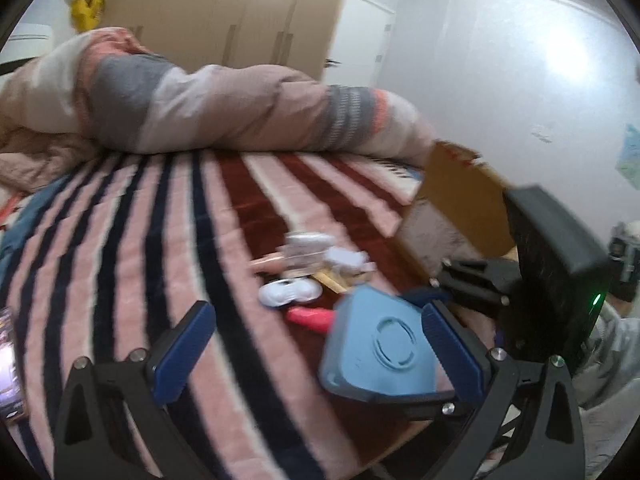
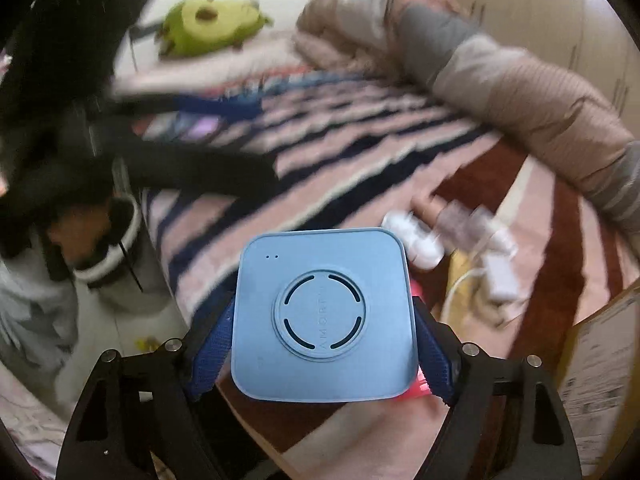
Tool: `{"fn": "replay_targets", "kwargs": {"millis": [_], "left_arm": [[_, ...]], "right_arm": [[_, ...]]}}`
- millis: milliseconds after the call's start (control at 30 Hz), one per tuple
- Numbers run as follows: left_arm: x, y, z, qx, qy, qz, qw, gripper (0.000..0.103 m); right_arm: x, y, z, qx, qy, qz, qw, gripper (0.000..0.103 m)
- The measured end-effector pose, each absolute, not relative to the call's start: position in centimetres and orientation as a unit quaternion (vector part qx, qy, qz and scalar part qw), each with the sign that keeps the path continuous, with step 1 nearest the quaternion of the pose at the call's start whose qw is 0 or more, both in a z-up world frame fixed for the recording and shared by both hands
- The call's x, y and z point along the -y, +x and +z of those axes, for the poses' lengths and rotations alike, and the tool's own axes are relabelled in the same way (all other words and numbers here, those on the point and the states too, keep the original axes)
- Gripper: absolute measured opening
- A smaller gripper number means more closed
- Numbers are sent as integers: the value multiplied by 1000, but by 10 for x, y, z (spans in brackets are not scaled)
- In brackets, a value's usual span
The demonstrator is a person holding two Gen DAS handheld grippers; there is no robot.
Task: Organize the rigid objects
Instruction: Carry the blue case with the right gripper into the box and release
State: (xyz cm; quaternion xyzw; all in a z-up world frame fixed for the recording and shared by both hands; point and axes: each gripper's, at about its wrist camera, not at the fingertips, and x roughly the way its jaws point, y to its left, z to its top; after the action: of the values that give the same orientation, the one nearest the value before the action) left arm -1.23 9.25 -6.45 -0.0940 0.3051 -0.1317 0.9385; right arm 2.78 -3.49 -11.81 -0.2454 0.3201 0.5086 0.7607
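blue box [image 2: 324, 316] sits clamped between the right gripper [image 2: 322, 350] pads, lifted above the near edge of the striped bedspread [image 1: 132, 240]. in the left wrist view we see our left gripper [image 1: 316, 354] with jaws spread wide and nothing between them; the blue box shows just inside its right finger, but it is the other tool that grips it.

we judge the step as carrying the box to the cardboard box [image 1: 460, 196] at the far right. to do it well we keep the squeeze firm on the flat sides, hold the box level, and pass over the small clutter without brushing it.

count, as far as blur allows: one blue box, one cardboard box, one white case [image 1: 288, 292], one pink item [image 1: 310, 316], one white charger with cable [image 2: 498, 276]. other small pieces are too smeared to tally. one green plush [image 2: 212, 26] lies far off.
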Motion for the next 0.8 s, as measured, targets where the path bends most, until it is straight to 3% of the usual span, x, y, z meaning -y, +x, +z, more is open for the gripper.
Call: {"fn": "replay_targets", "kwargs": {"millis": [100,233,433,633,800], "left_arm": [[-77,-5,-47,-296,-97,-177,934,99],[-52,10,-18,-289,-97,-238,922,67],[-10,34,24,-266,-95,-280,918,46],[56,67,51,-262,-48,-309,913,40],[113,106,48,-295,-4,-327,898,40]], "right_arm": [[49,19,-81,-262,-234,508,787,79],[73,12,-40,-191,-213,492,823,79],[117,16,-6,-137,-188,444,865,79],[176,36,10,-133,-145,396,897,79],[221,69,10,-180,-95,366,908,79]]}}
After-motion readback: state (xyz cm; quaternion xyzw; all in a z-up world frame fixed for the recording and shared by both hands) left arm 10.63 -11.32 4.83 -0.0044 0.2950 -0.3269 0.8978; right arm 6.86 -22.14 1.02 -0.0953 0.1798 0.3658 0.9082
